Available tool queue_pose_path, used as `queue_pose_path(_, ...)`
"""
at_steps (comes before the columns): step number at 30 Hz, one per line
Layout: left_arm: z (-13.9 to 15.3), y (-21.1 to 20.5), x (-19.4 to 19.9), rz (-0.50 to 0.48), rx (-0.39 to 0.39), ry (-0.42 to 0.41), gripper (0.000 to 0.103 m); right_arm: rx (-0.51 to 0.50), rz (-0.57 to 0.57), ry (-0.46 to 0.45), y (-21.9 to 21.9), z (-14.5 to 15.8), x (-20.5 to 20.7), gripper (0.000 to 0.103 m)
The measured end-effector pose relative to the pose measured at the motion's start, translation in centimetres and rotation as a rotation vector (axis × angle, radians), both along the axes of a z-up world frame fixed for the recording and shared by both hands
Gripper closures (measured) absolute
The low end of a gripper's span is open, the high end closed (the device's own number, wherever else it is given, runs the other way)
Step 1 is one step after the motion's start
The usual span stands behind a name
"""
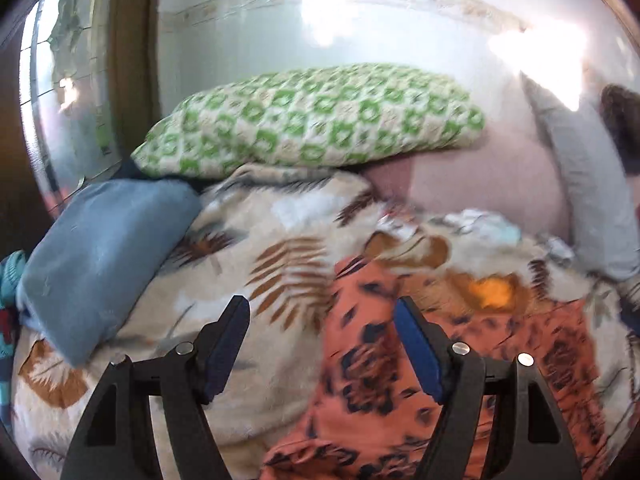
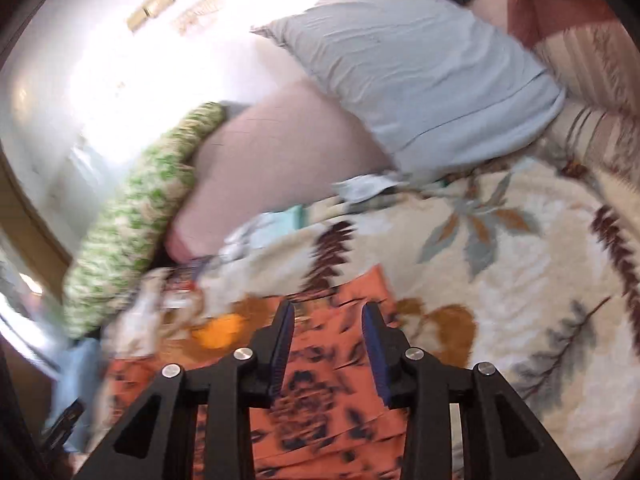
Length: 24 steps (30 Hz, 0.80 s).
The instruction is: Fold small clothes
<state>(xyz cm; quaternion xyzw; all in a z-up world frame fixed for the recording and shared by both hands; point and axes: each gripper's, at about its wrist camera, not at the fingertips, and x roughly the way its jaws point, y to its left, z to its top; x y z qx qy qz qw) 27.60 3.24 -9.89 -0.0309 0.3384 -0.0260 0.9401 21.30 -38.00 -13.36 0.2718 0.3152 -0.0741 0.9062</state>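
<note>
1. The left gripper [image 1: 322, 312], black with blue pads, has its jaws spread wide with nothing between them; it hangs over the left edge of the garment.
2. The right gripper [image 2: 328, 316] has its jaws set narrower but still apart, with a clear gap and no cloth pinched; it hangs above the same garment.
3. The task's thing is an orange-coral cloth garment printed with dark navy flowers and leaves [image 1: 360, 380], lying spread on the bed just below both tools. In the right wrist view [image 2: 320, 400] fine creases or pleats run across it, and its far edge ends in a raised corner.
4. Under it lies a cream fleece blanket with brown and grey leaf patterns [image 1: 248, 264], which covers most of the bed.
5. A bright orange patch [image 1: 490, 290] sits beside the garment's far edge; blur hides whether it is a separate item.
6. Farther off rest a green-and-white patterned pillow [image 1: 312, 120], a folded blue cloth [image 1: 100, 256], a pale pink cushion [image 2: 276, 152] and a light grey-blue pillow [image 2: 420, 76].
7. A heap of small pale clothes [image 2: 272, 228] lies near the pink cushion, too smeared to sort out.
8. The garment's near end is cut off by the frame and the gripper bodies, and glare washes out the wall.
</note>
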Motion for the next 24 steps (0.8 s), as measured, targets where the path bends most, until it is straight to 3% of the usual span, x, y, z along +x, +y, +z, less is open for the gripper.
queue_pose_path(2,-0.1,-1.9,1.7,-0.068,0.011,0.047,0.027,0.059,0.106,0.011,1.4,-0.6,0.8,0.065)
queue_pose_path(5,-3.4,-5.1,5.1,-0.149,0.089,0.171,0.027,0.155,0.21,0.066,4.0,-2.8,2.9,0.065)
queue_pose_path(8,-7.4,-4.3,8.0,-0.092,0.145,0.295,0.027,0.047,0.208,0.149,4.9,-4.9,4.1,0.065)
queue_pose_path(10,-9.1,-1.7,8.9,-0.012,0.157,0.322,0.027,0.0,0.19,0.213,4.2,-6.6,4.5,0.064)
queue_pose_path(11,-10.2,0.0,9.5,0.005,0.107,0.355,0.025,-0.021,0.173,0.254,3.6,-7.6,4.8,0.064)
queue_pose_path(13,-12.1,3.0,10.1,0.03,-0.081,0.427,0.023,0.016,0.17,0.282,1.8,-9.5,5.1,0.066)
queue_pose_path(14,-11.8,3.6,9.9,0.034,-0.12,0.405,0.023,0.027,0.17,0.278,1.7,-9.3,5.0,0.066)
queue_pose_path(16,-11.1,3.4,9.6,0.029,-0.112,0.414,0.023,0.024,0.174,0.283,2.0,-7.8,4.7,0.066)
queue_pose_path(20,-7.6,4.9,6.1,0.034,-0.204,0.343,0.024,0.022,0.206,0.149,1.8,-2.3,1.1,0.065)
queue_pose_path(24,-3.6,5.8,-0.8,-0.008,-0.093,0.274,0.024,0.026,0.225,0.05,1.2,2.2,-4.3,0.061)
